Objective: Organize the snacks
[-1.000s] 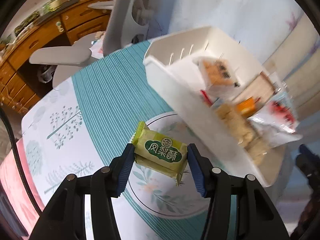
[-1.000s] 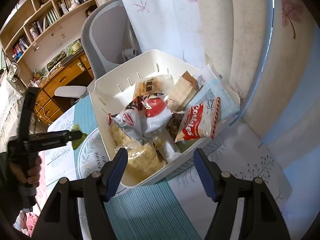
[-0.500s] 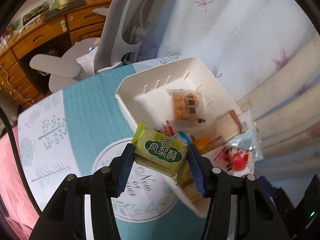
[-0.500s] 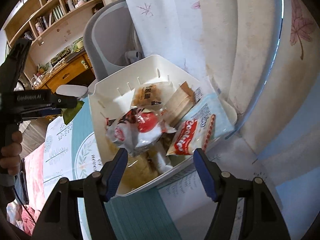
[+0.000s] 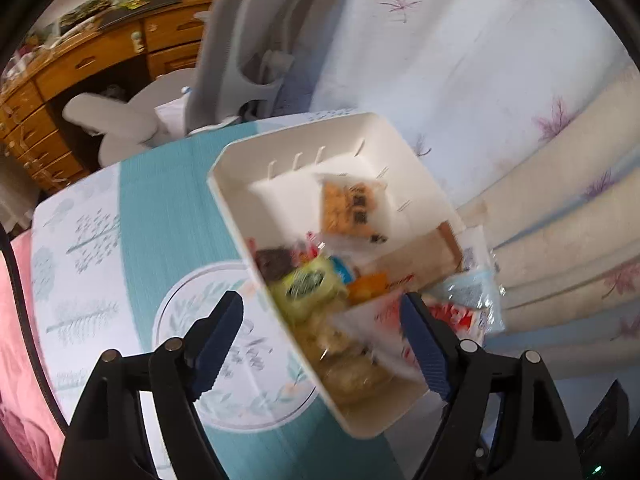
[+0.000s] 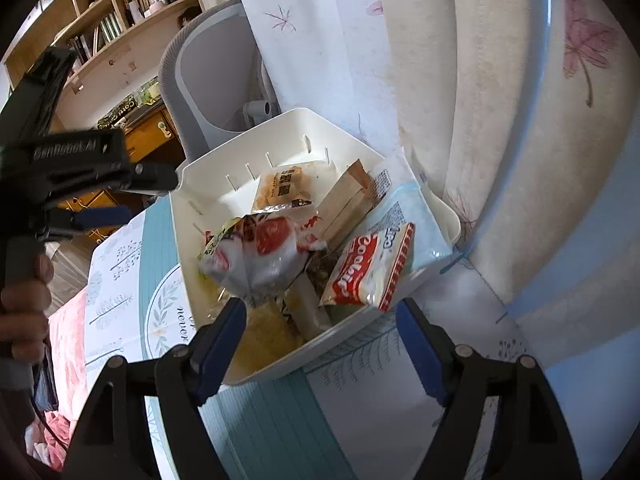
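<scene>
A white basket (image 5: 224, 188) (image 6: 296, 114) on the table holds several snack packs. The green pastry pack (image 5: 306, 286) lies blurred inside it near the left wall; in the right wrist view only its green edge (image 6: 212, 246) shows behind a red-and-white bag (image 6: 260, 256). My left gripper (image 5: 320, 308) (image 6: 132, 198) hovers above the basket, its jaws opening with nothing between the pads. My right gripper (image 6: 320, 312) stays over the basket's near rim, its jaws also opening and empty. A cookie pack (image 6: 368, 272) and an orange cracker pack (image 5: 352, 208) (image 6: 284, 188) lie further in.
The basket stands at the table's far corner against a pale leaf-print curtain (image 6: 500, 120). A grey office chair (image 5: 256, 40) (image 6: 200, 80), a wooden desk (image 5: 100, 64) and bookshelves (image 6: 132, 12) lie beyond. A hand (image 6: 24, 304) grips the left tool. A teal-and-white tablecloth (image 5: 160, 216) covers the table.
My left gripper carried the green pack up and over the basket, then opened; the pack dropped in among the snacks. My right gripper held its place and its jaws widened slightly.
</scene>
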